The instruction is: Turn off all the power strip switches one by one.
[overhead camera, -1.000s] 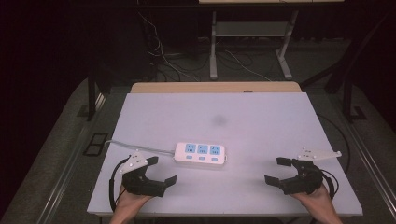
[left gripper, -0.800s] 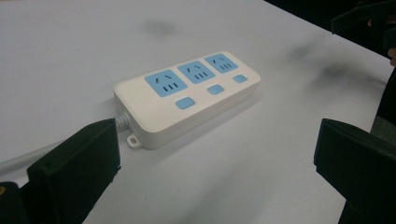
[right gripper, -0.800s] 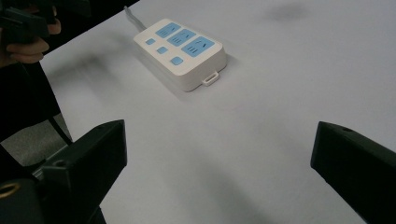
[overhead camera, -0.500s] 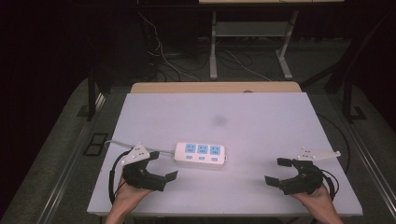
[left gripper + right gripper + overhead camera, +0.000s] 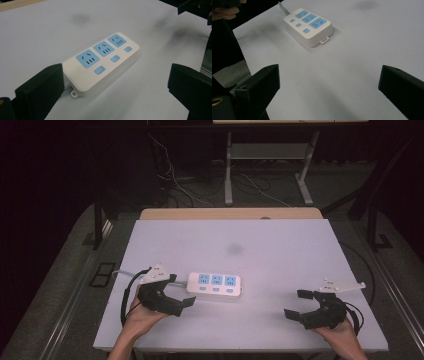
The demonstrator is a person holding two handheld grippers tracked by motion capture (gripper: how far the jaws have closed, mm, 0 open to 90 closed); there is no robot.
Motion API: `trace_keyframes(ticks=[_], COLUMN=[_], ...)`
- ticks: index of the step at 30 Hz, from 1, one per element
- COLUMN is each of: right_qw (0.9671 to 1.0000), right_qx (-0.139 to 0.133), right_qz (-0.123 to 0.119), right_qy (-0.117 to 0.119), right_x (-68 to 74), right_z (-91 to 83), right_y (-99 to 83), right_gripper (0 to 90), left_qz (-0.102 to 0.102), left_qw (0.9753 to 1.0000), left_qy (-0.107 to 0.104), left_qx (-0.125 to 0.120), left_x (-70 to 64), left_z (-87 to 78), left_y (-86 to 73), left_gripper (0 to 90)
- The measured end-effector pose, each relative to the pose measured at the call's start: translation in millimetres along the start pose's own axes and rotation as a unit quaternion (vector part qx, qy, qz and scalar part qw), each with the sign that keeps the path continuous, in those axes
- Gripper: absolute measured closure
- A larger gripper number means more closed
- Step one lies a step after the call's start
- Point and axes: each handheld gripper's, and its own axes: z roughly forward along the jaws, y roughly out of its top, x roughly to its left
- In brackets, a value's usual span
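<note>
Nearest to us, our left gripper [image 5: 176,292] sits with its jaws spread wide, holding nothing, right at the near-left end of the power strip [image 5: 214,285]. In the left gripper view the strip's [image 5: 101,62] end lies just beside the left jaw, possibly touching it; we cannot tell. The strip's long axis runs left to right across the white table [image 5: 280,245], so it points away from these jaws. Our right gripper [image 5: 299,303], jaws equally wide and empty, rests well apart to the strip's right; the left is clearly nearer. The right gripper view adds the strip's [image 5: 308,23] far-end mounting tab and its grey cable [image 5: 282,6] leaving beyond.
</note>
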Motion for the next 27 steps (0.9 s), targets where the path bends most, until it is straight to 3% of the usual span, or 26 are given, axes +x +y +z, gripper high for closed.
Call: trace_keyframes(ticks=[12,27], right_qw=[1.0,1.0], right_qx=[-0.004,-0.001], right_qz=[0.0,-0.003], right_qy=[-0.002,0.002], right_x=[-0.5,1.0], right_z=[-1.2,1.4], right_y=[-0.2,-0.4], right_gripper=[3.4,3.4], left_qz=[0.017,0.04], left_qw=[0.9991,0.9968], left_qy=[-0.019,-0.025], left_qx=[0.034,0.064], left_x=[0.2,4.2], left_z=[16.8,34.3], left_y=[18.3,38.2], left_gripper=[0.0,0.2])
